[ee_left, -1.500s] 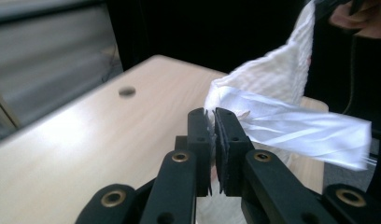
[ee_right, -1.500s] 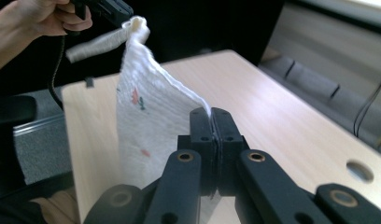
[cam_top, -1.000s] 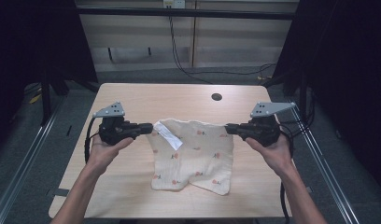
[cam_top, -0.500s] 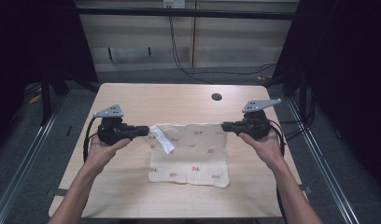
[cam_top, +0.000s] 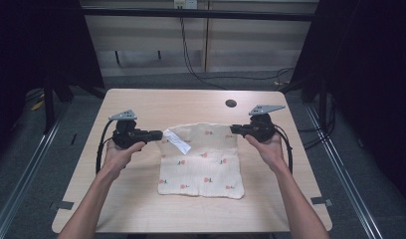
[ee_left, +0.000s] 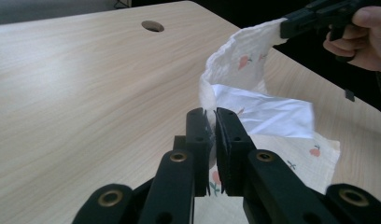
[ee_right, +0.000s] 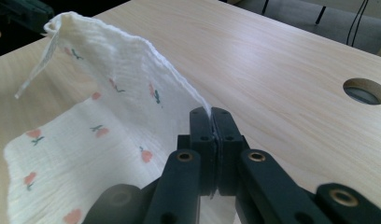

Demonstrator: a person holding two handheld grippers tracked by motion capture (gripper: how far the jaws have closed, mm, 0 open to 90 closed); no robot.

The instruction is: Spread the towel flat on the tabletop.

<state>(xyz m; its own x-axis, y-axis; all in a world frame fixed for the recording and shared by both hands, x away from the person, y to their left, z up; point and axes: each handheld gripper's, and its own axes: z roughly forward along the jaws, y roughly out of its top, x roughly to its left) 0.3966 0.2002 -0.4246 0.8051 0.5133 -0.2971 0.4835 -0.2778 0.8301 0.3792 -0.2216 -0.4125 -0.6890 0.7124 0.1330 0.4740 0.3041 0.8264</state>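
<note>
Cream fruit-print muslin cloth (cam_top: 203, 162), light and limp: my left tongs (cam_top: 161, 134) and right tongs (cam_top: 233, 129) clamp its 2 far corners.

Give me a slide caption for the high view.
Two hand-held grippers, left and right, pinch a printed cloth's far corners over the table.

A lab recording bay: a bare wooden table (cam_top: 141, 104) with a round cable hole (cam_top: 231, 103) stands on grey floor (cam_top: 37, 164) between metal rails (cam_top: 27, 172), black curtains (cam_top: 32, 45) left and right, cables (cam_top: 191, 55) trailing at the far wall.
</note>
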